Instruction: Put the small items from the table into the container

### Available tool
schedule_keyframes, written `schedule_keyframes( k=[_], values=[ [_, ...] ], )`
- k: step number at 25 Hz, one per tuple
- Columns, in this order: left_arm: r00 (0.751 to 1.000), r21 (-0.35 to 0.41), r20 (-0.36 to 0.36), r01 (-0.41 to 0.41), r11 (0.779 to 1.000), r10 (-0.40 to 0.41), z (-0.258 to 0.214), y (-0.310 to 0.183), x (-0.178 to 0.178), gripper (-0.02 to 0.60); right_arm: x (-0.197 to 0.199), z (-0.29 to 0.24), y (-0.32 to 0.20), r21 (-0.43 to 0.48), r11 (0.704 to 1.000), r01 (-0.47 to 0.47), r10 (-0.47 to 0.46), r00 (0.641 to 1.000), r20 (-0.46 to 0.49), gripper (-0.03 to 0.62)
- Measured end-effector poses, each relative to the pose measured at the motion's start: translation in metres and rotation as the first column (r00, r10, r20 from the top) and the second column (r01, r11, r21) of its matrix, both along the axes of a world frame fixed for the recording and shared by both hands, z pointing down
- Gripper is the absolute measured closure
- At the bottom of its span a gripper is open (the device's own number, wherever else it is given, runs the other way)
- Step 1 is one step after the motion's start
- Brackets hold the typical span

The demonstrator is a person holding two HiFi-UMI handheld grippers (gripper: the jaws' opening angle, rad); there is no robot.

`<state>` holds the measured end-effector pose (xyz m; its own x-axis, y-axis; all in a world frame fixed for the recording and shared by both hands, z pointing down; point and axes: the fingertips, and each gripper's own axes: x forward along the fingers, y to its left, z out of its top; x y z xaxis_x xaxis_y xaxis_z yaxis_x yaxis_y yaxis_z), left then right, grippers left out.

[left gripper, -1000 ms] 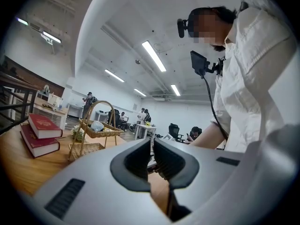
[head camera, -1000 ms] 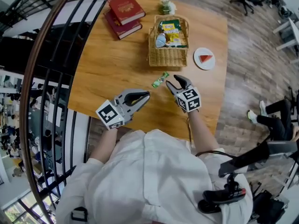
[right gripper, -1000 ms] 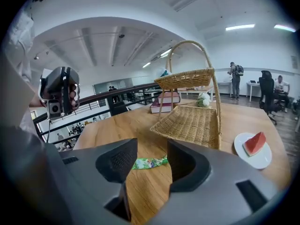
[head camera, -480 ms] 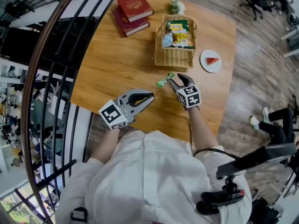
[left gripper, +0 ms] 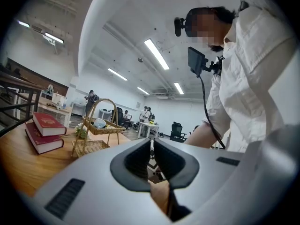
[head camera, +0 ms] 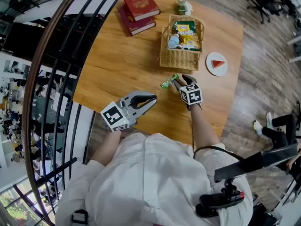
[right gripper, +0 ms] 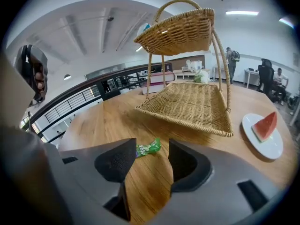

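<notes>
A green candy wrapper [head camera: 168, 81] lies on the round wooden table [head camera: 117, 65], just in front of the wicker basket [head camera: 178, 60]. My right gripper [head camera: 181, 80] is tilted down over the table with its jaws open, and the candy [right gripper: 148, 147] lies just ahead of the gap, closer to the left fingertip [right gripper: 126, 149]. Nothing is held. The two-tier basket [right gripper: 187, 107] holds several snack packets. My left gripper [head camera: 151, 99] hovers level over the near table edge, shut and empty [left gripper: 152, 142].
Two red books [head camera: 138, 8] lie stacked at the far left of the table, with a small plant [head camera: 182, 6] behind the basket. A white plate with a watermelon slice [head camera: 216, 63] sits right of the basket. A black railing [head camera: 56, 79] runs along the table's left.
My right gripper has dropped lower and moved forward, so its jaws now stand right at the green candy. The left gripper has stayed where it was.
</notes>
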<state>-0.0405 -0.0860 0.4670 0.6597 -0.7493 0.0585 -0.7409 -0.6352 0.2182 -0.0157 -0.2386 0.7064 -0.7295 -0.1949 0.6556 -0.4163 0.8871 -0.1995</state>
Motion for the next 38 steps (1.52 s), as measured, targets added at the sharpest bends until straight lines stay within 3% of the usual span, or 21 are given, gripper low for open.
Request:
schedule_keyframes(
  k=[7, 22, 27, 38],
  values=[
    [1.000, -0.010, 0.009, 0.000, 1.000, 0.001, 0.001, 0.000, -0.002, 0.573, -0.008, 0.010, -0.009, -0.103, 0.993, -0.051, 0.053, 0.998, 0.019, 0.398],
    [1.000, -0.017, 0.012, 0.010, 1.000, -0.010, 0.001, 0.004, -0.005, 0.574, -0.019, 0.025, 0.001, -0.127, 0.992, 0.006, -0.018, 0.995, -0.097, 0.403],
    [1.000, -0.014, 0.008, 0.018, 1.000, -0.017, 0.002, 0.005, -0.008, 0.574, -0.019, 0.025, 0.002, -0.112, 0.993, 0.023, -0.035, 0.994, -0.106, 0.554],
    [1.000, 0.005, 0.002, 0.006, 1.000, -0.006, -0.001, 0.001, -0.004, 0.574, -0.004, 0.013, 0.004, -0.093, 0.996, 0.000, -0.007, 0.997, -0.074, 0.577]
  ],
)
